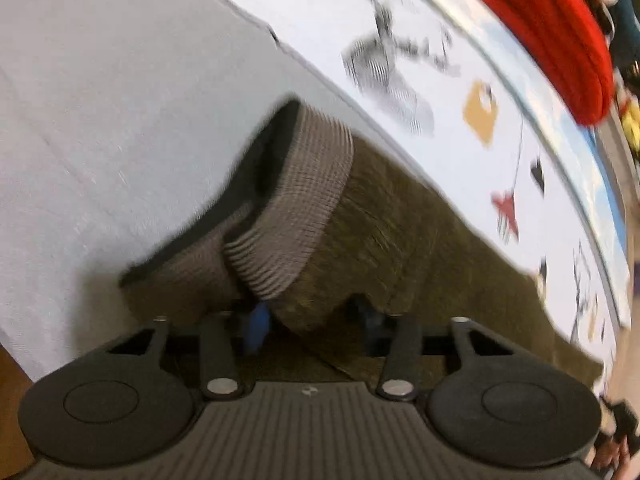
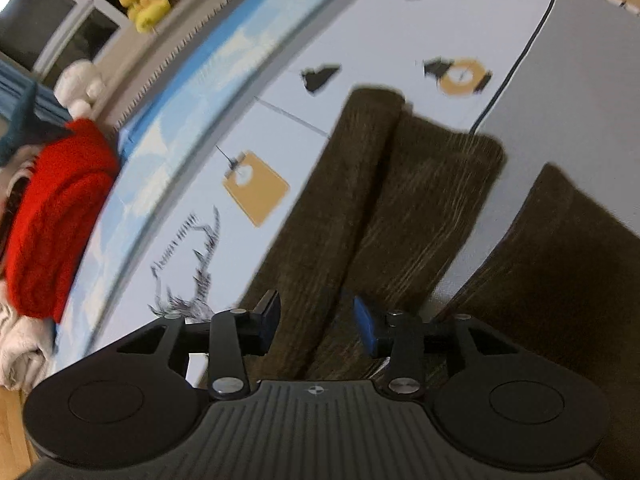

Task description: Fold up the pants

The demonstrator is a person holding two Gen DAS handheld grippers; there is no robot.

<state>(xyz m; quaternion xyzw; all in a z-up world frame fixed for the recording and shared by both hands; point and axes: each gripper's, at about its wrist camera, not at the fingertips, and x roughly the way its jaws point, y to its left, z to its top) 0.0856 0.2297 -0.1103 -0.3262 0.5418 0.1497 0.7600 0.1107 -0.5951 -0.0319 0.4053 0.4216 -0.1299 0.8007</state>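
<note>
While the brown pants (image 1: 384, 216) are spread over a printed mat (image 1: 448, 20), their ribbed cuff (image 1: 296, 200) is straddled by the left gripper (image 1: 312, 320); whether its fingers press the cloth cannot be told. A fabric fold is flanked by the right gripper (image 2: 316, 320), its fingers (image 2: 366, 328) parted, not pressing.

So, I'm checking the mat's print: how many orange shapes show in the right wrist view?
2 orange shapes: one left of the pants, one just past their far end. More may be hidden under the pants.
</note>
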